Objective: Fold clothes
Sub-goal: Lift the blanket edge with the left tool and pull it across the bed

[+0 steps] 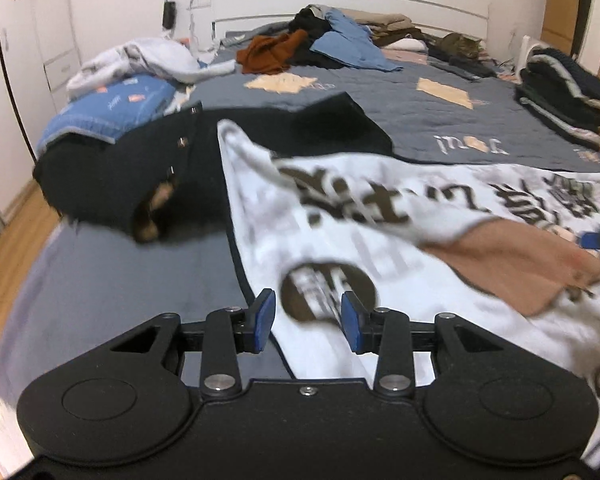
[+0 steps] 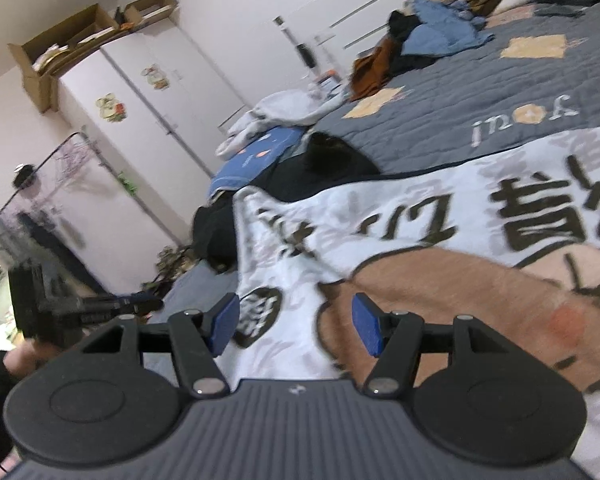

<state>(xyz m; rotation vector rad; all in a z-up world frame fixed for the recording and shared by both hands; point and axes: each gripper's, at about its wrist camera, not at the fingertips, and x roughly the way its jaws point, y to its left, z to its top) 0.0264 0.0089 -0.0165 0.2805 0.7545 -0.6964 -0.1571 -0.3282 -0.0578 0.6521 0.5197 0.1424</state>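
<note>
Left tool [image 1: 308, 322] part-open and empty above printed white garment [image 1: 380, 240] spread on bed [image 1: 440, 116], right tool [image 2: 294, 326] wide, seemingly empty; risk: skewed fold from snagging black garment [image 1: 140, 168] alongside.

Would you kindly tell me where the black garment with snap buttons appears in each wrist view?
Left wrist: black garment at centre left, beside the white printed blanket's left edge.
Right wrist: black garment at centre, above the blanket's top edge.
Shared landmark: blue patterned quilt behind it.
</note>
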